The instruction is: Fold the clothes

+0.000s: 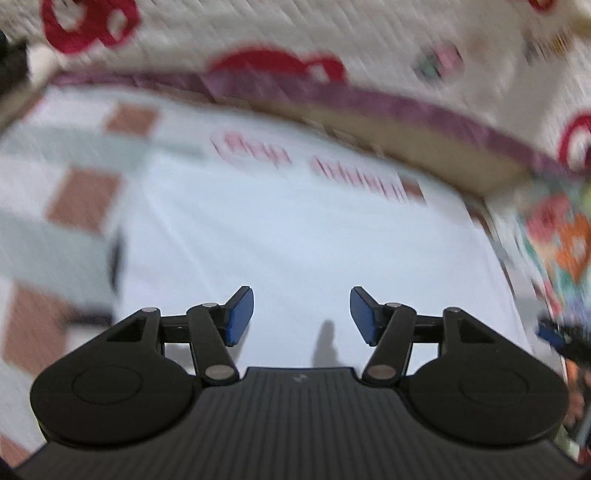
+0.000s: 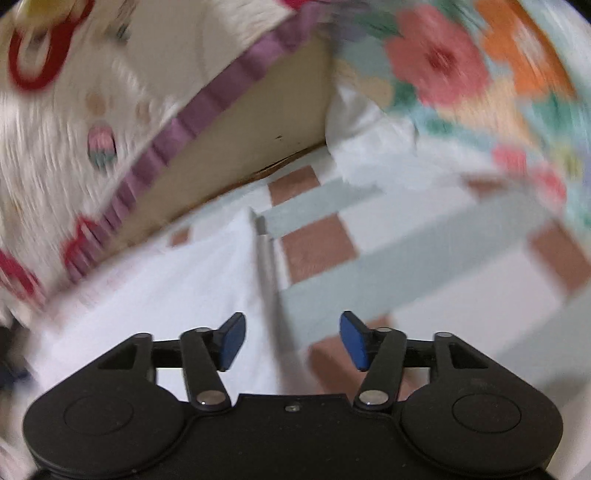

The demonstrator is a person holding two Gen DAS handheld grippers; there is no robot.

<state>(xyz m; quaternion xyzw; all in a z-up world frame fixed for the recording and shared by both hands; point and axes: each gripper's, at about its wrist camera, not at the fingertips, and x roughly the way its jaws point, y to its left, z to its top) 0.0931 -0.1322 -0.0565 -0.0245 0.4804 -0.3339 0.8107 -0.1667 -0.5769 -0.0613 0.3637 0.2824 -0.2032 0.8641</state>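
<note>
White cloth, a garment (image 1: pixel 295 236) with blurred red lettering, lies flat on a checked sheet (image 1: pixel 85 199) of brown, white and grey-green squares. Over it the left gripper (image 1: pixel 301 314) hovers, jaws apart and empty. A cream blanket (image 1: pixel 258 29) with red shapes and purple trim rises behind. Further right, the right gripper (image 2: pixel 291 339) sits jaws apart at the garment's right edge, near a floral fabric (image 2: pixel 461 74).

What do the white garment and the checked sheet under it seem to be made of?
White garment: probably thin woven or knit cotton, matte; it lies flat with soft creases and a printed red text. Checked sheet: also looks like matte cotton fabric, with printed brown and grey-green squares. Blur leaves the weave unclear.
</note>
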